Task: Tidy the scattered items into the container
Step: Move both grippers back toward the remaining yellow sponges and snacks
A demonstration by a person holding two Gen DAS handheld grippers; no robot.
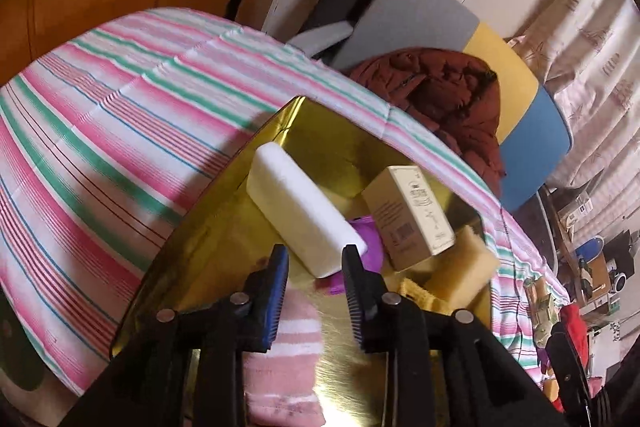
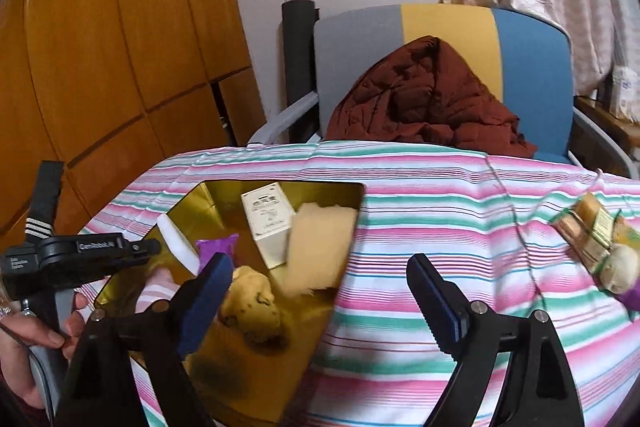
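While the left gripper [image 1: 314, 259] hovers over the gold tin [image 1: 192, 239], its jaws stand apart, pads off the white bar [image 1: 304, 215] lying between their tips. Box [image 1: 408, 215], sponge [image 2: 320, 247] and purple packet [image 2: 218, 245] sit inside. Right gripper [image 2: 320, 279] gapes wide, empty, over the striped cloth [image 2: 440, 227]. Snacks [image 2: 596, 239] lie loose at right.

Gold box [image 2: 352, 223] crowded; striped cloth [image 2: 440, 227] beside it bare.
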